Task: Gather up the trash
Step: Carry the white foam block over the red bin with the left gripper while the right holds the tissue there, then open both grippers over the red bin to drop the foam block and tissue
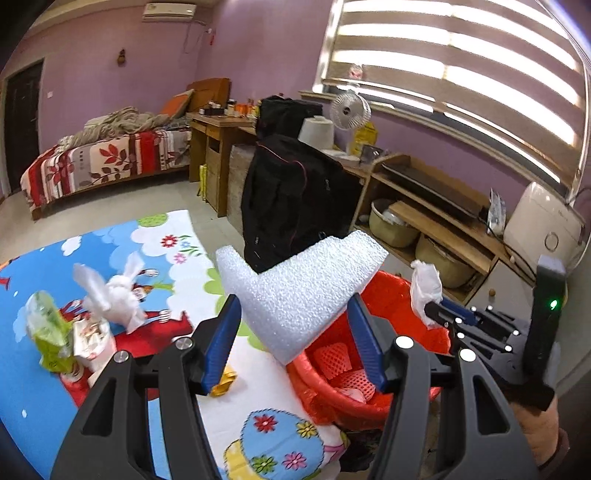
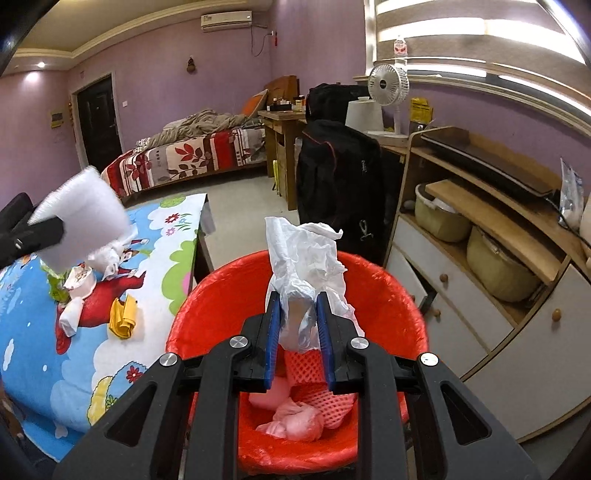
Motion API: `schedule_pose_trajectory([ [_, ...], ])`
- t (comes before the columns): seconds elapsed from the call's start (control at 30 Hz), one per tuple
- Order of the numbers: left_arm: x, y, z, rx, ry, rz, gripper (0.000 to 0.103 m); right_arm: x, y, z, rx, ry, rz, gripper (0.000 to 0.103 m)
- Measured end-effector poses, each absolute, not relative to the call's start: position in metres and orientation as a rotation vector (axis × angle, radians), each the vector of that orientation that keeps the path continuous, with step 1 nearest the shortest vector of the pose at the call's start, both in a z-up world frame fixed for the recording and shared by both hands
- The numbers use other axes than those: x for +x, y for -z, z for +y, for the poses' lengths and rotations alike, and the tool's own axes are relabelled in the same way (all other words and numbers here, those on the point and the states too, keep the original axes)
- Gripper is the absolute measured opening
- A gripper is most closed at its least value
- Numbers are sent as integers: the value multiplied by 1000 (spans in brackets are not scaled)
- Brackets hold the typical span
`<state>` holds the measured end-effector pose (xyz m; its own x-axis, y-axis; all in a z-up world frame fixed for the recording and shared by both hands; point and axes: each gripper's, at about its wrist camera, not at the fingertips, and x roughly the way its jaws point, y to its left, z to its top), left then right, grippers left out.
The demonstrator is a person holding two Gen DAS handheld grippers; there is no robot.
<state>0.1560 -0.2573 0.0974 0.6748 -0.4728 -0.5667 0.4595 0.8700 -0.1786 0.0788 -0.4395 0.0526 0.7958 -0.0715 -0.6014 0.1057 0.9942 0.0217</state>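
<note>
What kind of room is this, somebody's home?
Most likely a lived-in bedroom: an unmade bed with a red leaf-patterned cover stands against the purple wall, an air conditioner hangs near the ceiling, and wooden shelves hold baskets under the window.

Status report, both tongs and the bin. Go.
Left tongs shut on foam piece. Right tongs shut on crumpled plastic, over red bin. Nothing blocking.

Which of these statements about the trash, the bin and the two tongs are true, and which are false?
1. The left tongs hold a white foam piece. True.
2. The right tongs are empty. False: they pinch a crumpled white plastic bag.
3. The red bin is empty. False: pink net wrap lies inside.
4. A yellow wrapper lies on the colourful mat. True.
</note>
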Motion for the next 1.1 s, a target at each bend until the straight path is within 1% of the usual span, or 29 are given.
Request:
schedule_pose_trajectory([
  [0.37, 171, -78, -312, 62, 590, 690, 58, 78, -55, -460, 83, 122, 638, 21],
  [0.8, 173, -75, -329, 75, 620, 695, 59, 77, -59, -473, 95, 128, 628, 22],
  [0.87, 173, -74, -330, 70, 640, 696, 68, 76, -59, -474, 94, 130, 631, 23],
  [0.9, 173, -74, -330, 66, 646, 694, 77, 77, -59, -474, 92, 131, 633, 24],
  [0.93, 173, -74, -331, 65, 646, 693, 79, 77, -58, -475, 89, 132, 635, 24],
  [1.0, 173, -73, -331, 62, 652, 697, 79, 77, -57, -474, 85, 133, 637, 33],
  [1.03, 174, -72, -330, 61, 648, 699, 79, 77, -57, -474, 84, 135, 638, 35],
  [1.1, 173, -71, -328, 58, 642, 702, 79, 77, -56, -474, 85, 137, 639, 49],
])
